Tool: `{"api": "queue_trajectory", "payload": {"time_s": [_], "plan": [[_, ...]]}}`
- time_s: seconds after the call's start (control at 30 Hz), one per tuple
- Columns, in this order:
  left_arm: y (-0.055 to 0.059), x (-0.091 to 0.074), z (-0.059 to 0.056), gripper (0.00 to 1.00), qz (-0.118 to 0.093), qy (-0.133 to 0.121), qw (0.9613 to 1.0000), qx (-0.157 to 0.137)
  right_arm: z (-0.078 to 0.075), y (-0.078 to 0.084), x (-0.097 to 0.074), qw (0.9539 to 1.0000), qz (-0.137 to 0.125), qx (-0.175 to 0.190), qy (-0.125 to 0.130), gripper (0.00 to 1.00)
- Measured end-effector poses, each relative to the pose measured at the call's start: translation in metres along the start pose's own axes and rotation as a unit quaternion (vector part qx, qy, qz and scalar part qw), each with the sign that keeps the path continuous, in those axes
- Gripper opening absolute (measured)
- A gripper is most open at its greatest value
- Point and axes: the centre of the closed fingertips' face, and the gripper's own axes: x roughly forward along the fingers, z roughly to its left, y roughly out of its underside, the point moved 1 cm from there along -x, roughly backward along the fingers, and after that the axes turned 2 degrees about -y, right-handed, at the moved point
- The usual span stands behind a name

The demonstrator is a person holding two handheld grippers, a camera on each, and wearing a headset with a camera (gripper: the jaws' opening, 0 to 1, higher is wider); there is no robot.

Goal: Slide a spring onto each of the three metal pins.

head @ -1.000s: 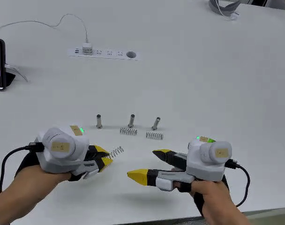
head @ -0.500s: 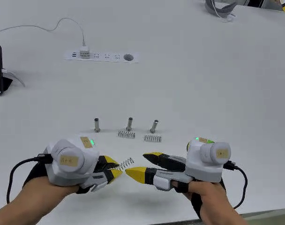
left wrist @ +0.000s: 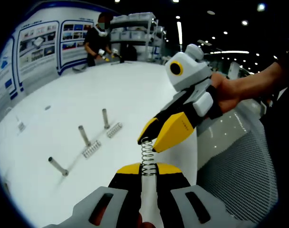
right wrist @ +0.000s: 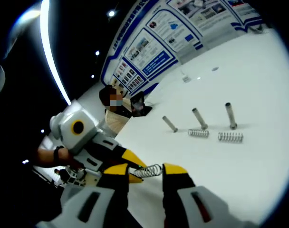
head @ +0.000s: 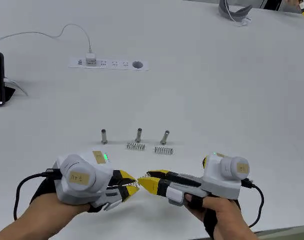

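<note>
Clamping a thin coiled steel spring (left wrist: 147, 151) in our left gripper (left wrist: 143, 167), on the near side of the three upright metal pins (head: 138, 135), we straddle its free end with our right gripper (right wrist: 145, 170), jaws apart, probably to regrip.

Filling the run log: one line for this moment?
left gripper: shut on spring; right gripper: open around spring's free end; pins: all bare; spare springs: on table

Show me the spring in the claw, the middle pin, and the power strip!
held spring (left wrist: 147, 154), left gripper view, on its middle coils.
middle pin (head: 138, 135), head view, on its shaft.
power strip (head: 117, 64), head view, on its white top.
</note>
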Motion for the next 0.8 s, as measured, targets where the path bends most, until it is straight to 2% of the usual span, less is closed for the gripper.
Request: {"api": "queue_trajectory", "payload": {"time_s": [0.2, 0.53, 0.67, 0.8], "plan": [[0.000, -0.001, -0.002, 0.10, -0.002, 0.002, 1.0000, 0.004, 0.001, -0.002, -0.003, 0.9999, -0.002, -0.011, -0.003, 0.19], [0.002, -0.002, -0.006, 0.10, 0.003, 0.005, 0.9998, 0.020, 0.017, -0.008, -0.003, 0.9991, 0.008, -0.022, -0.036, 0.12], [0.000, -0.004, -0.006, 0.10, 0.003, 0.006, 0.9996, 0.026, 0.020, -0.007, -0.002, 0.9981, 0.025, -0.041, -0.039, 0.12], [-0.004, -0.006, -0.008, 0.10, -0.001, 0.009, 0.9994, 0.035, 0.022, -0.005, -0.003, 0.9940, 0.062, -0.077, -0.048, 0.12]]}}
